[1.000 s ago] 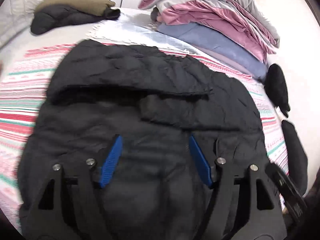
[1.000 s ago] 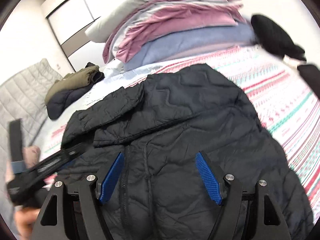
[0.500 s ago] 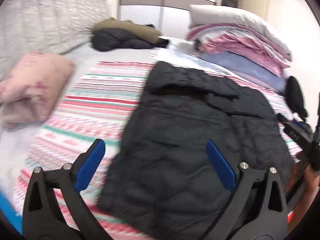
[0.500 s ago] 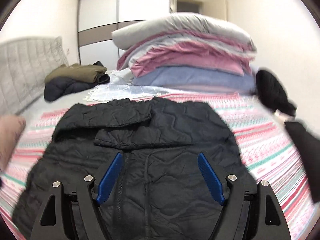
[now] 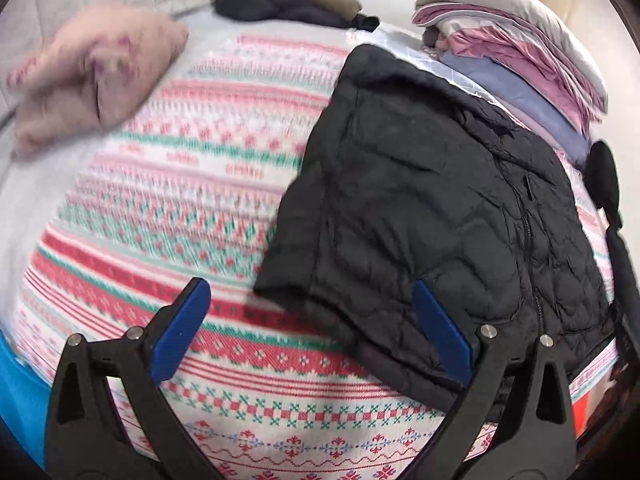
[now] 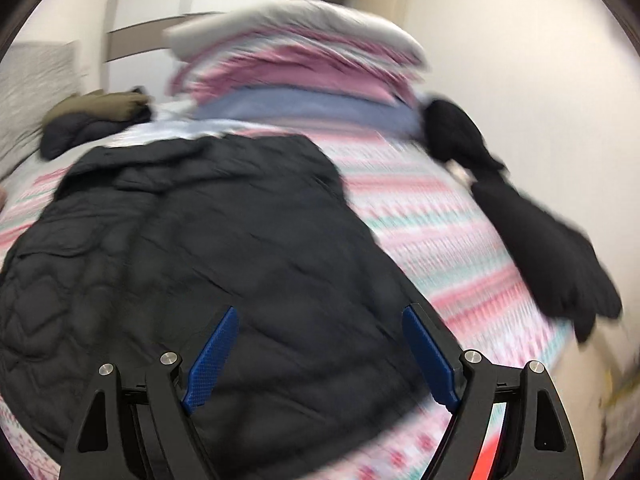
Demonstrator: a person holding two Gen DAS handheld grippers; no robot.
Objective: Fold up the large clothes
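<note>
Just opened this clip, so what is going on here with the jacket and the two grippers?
A person holding a gripper in each hand is folding a black puffer jacket that lies on a striped bedspread. The sleeves look folded in over the body. Neither gripper holds anything: the left gripper hangs open over the jacket's near left corner, and the right gripper hangs over the jacket's lower right side, its jaws having just been opening with only the jacket's surface beneath them. The next fold has not begun.
</note>
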